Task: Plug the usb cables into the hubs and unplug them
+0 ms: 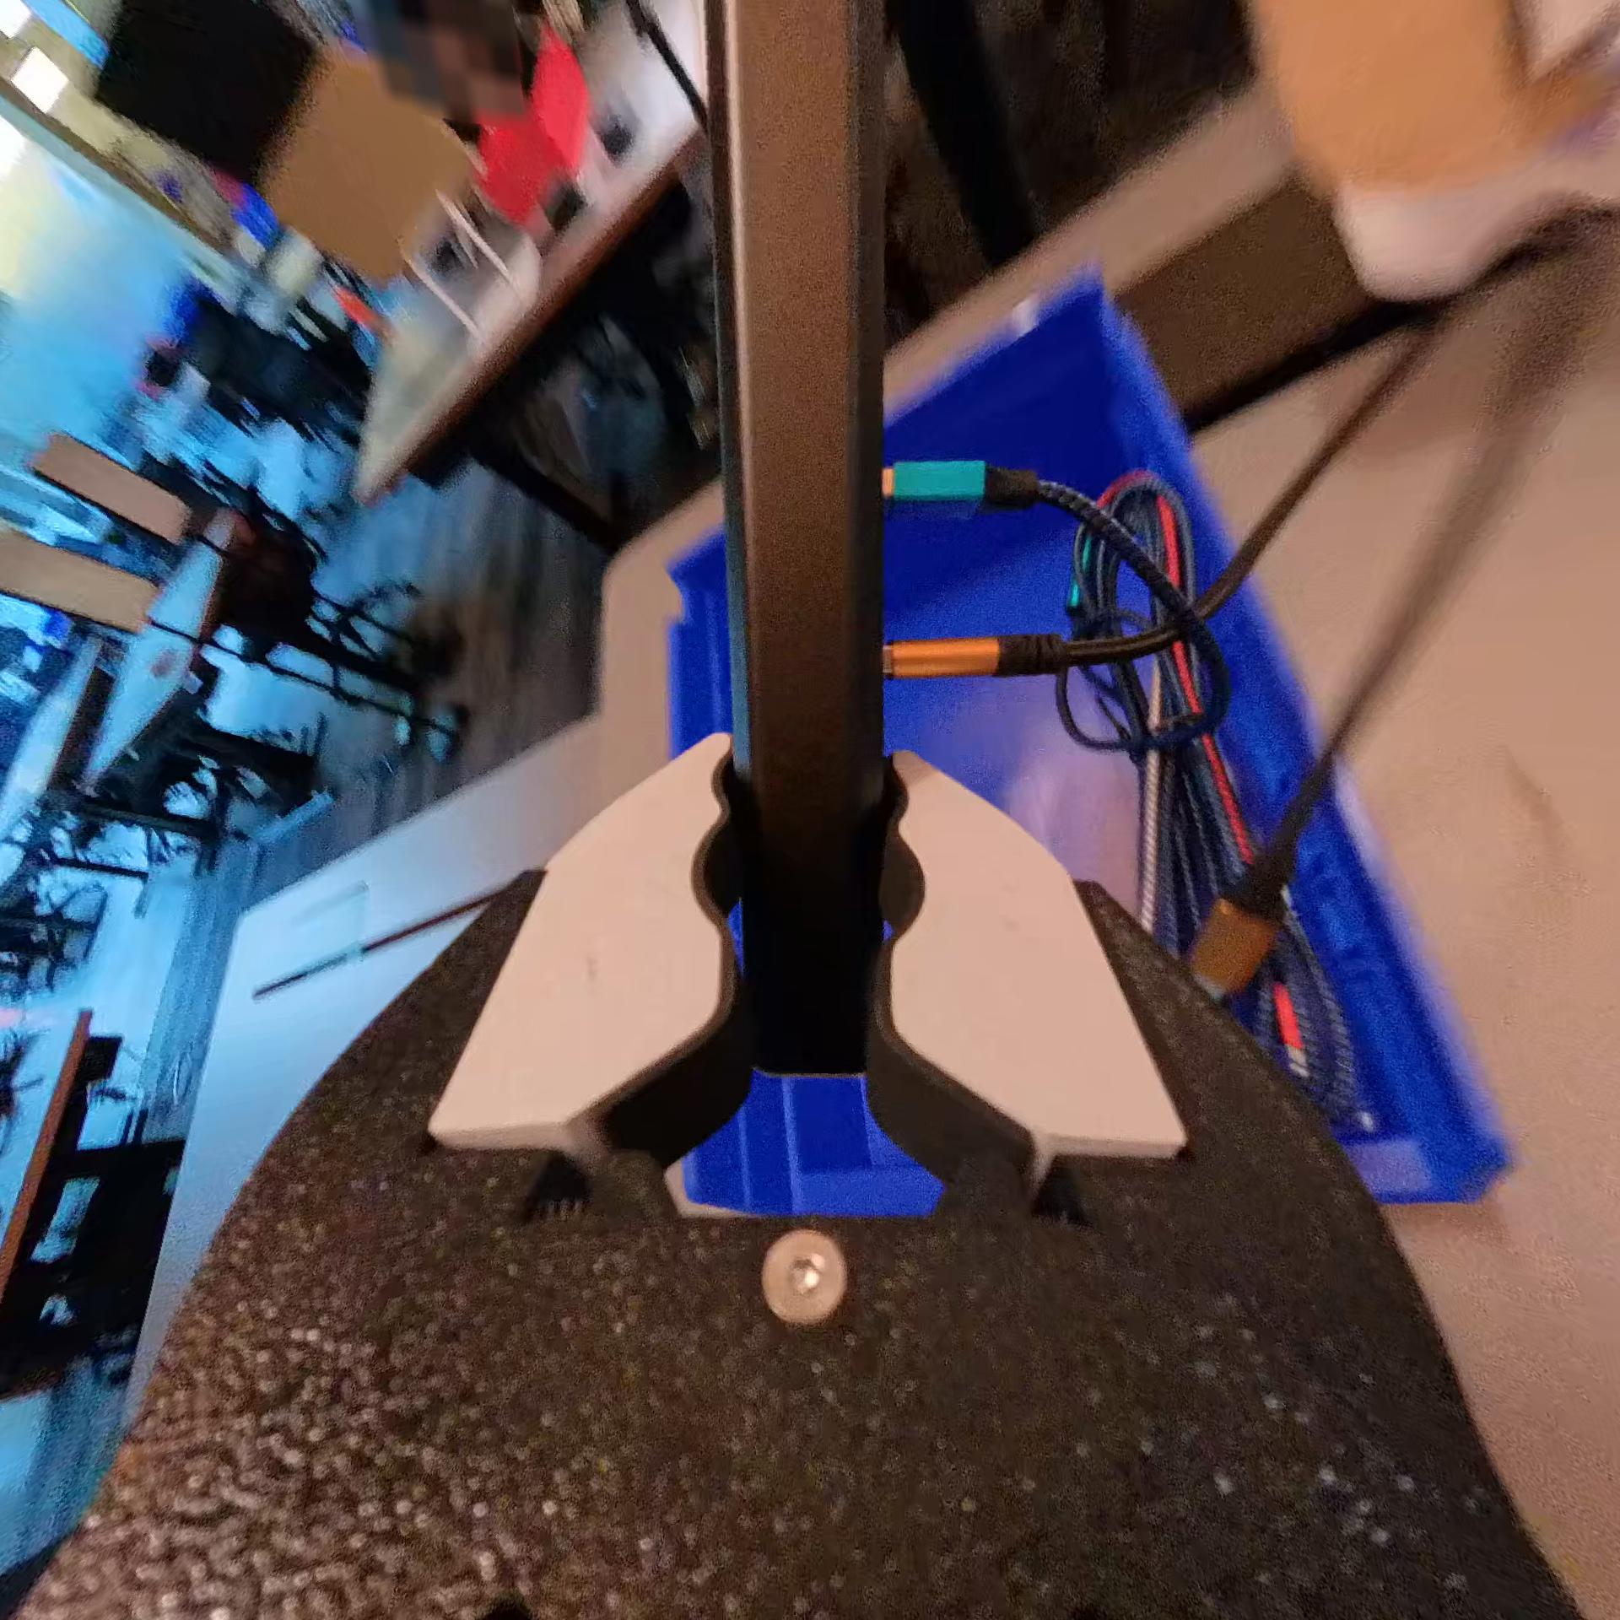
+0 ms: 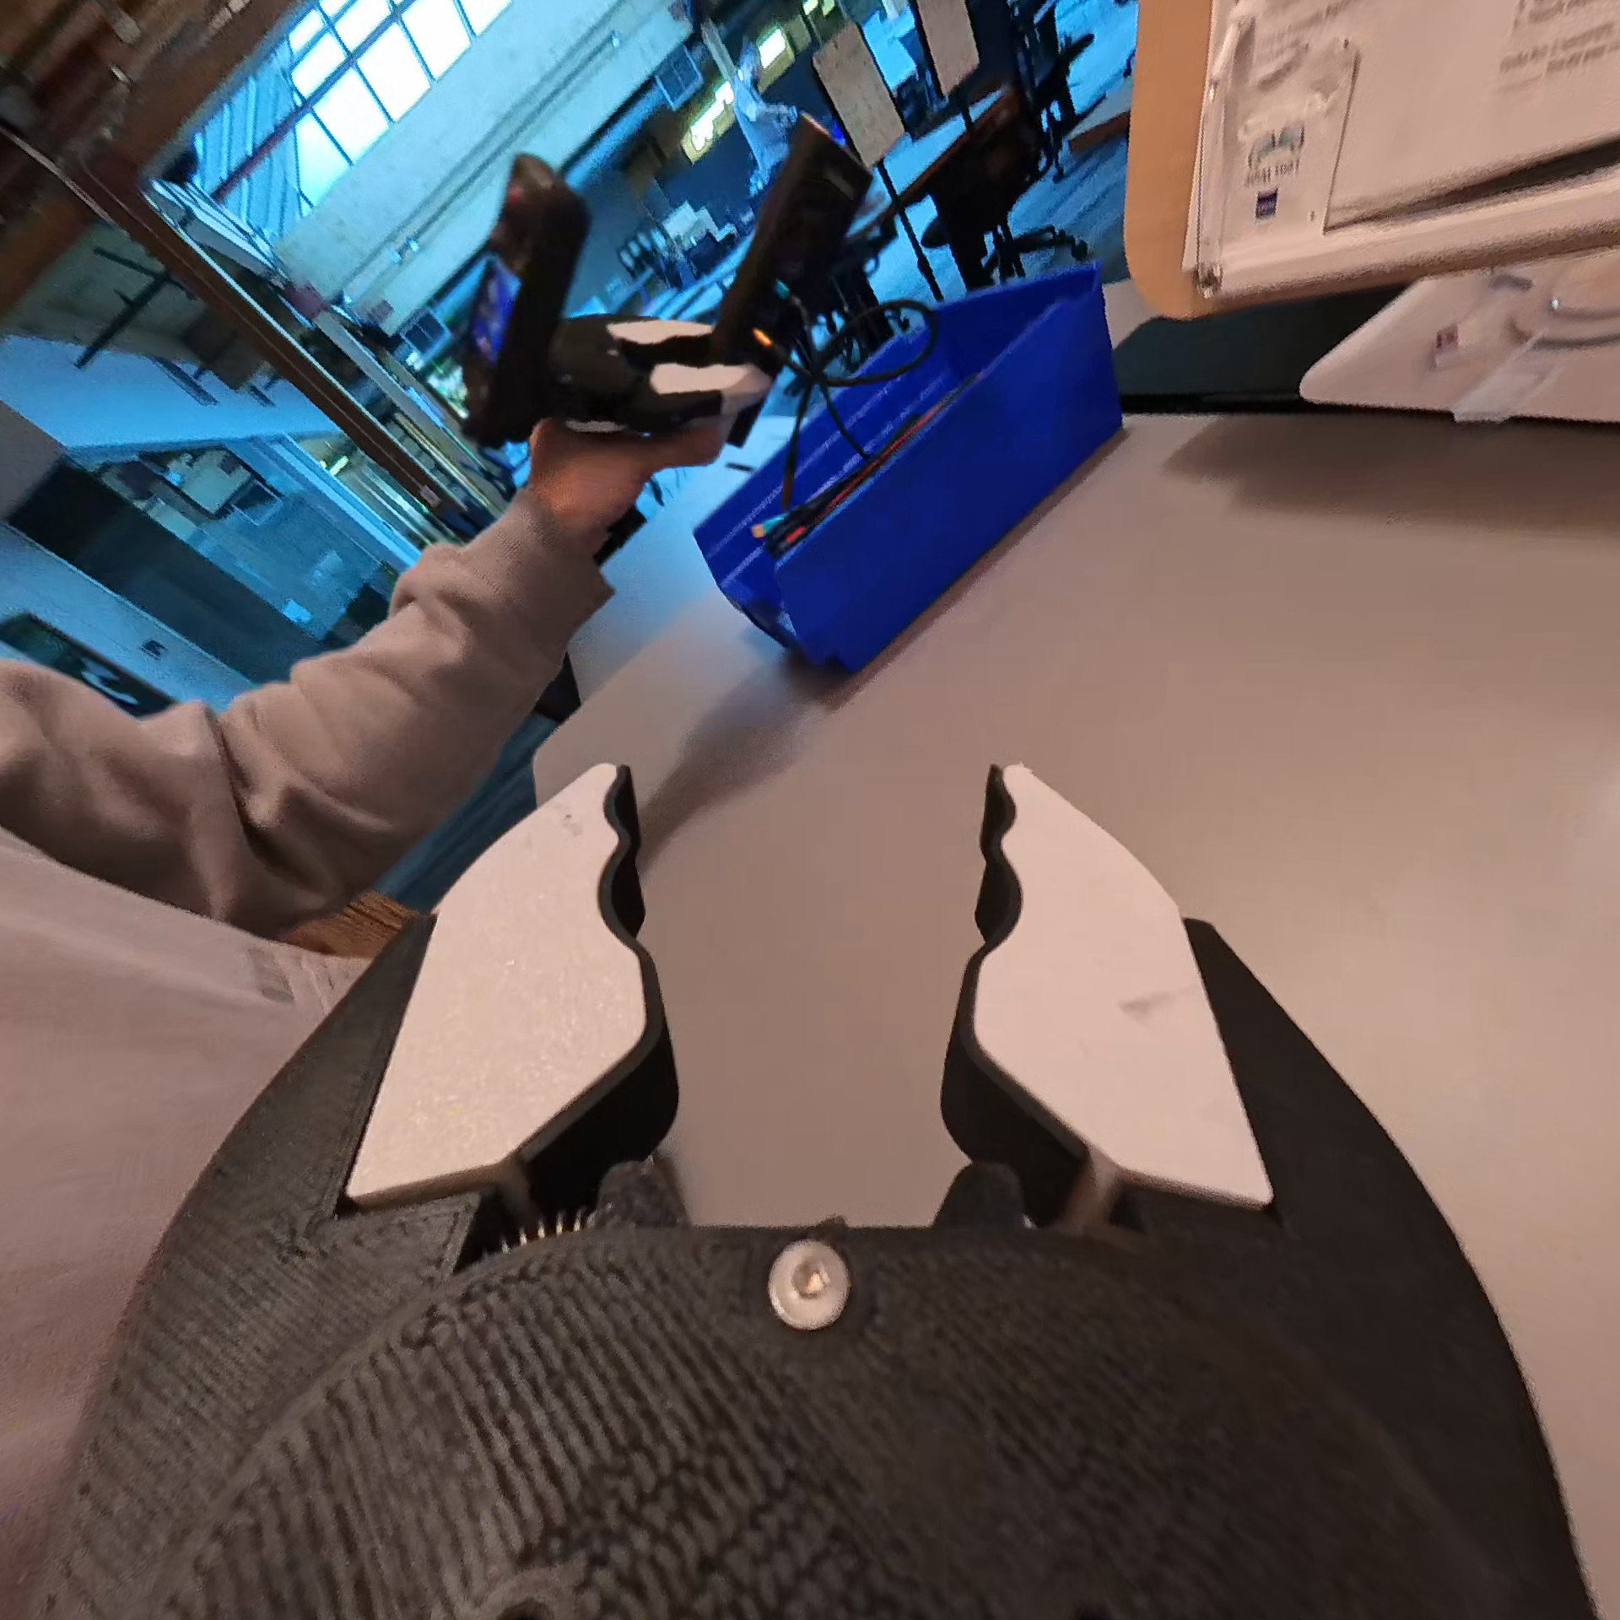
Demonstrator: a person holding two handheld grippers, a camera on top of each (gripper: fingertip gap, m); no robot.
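- The left hand-held gripper (image 1: pixel 808 780) is seen clamped on a long black hub (image 1: pixel 793 438), which is gripped on both sides by the white fingers (image 1: pixel 614 964) and stands up out of them.
- Two cable plugs are seen inserted in the right edge of the hub: a teal plug (image 1: pixel 938 487) higher up and an orange plug (image 1: pixel 945 657) below it.
- Braided cables (image 1: pixel 1131 614) are led from these plugs down into the blue bin (image 1: pixel 982 771), which lies directly behind the hub.
- A further bundle of red, blue and pale cables (image 1: pixel 1192 841) is seen lying inside the blue bin, with a bronze-coloured plug (image 1: pixel 1234 945) hanging in front of the bin's right wall on a thin dark cable.
- In the right wrist view, the left hand-held gripper (image 2: pixel 745 381) is held up in a person's hand (image 2: pixel 596 465), just left of the blue bin (image 2: pixel 929 517), with the hub (image 2: pixel 798 237) raised above the bin and dark cables (image 2: pixel 841 351) drooping into it.
- A grey sleeve (image 2: pixel 289 754) is shown stretching toward the bin from the left.
- The right hand-held gripper (image 2: pixel 811 776) is seen wide open with nothing between its fingers (image 2: pixel 517 1034), well apart from the blue bin and nearer the camera.
- The grey desk (image 2: pixel 1227 701) is seen under the bin and under the open fingers.
- A pale box with papers (image 2: pixel 1367 149) is seen to the right of the bin, at the desk's far side.
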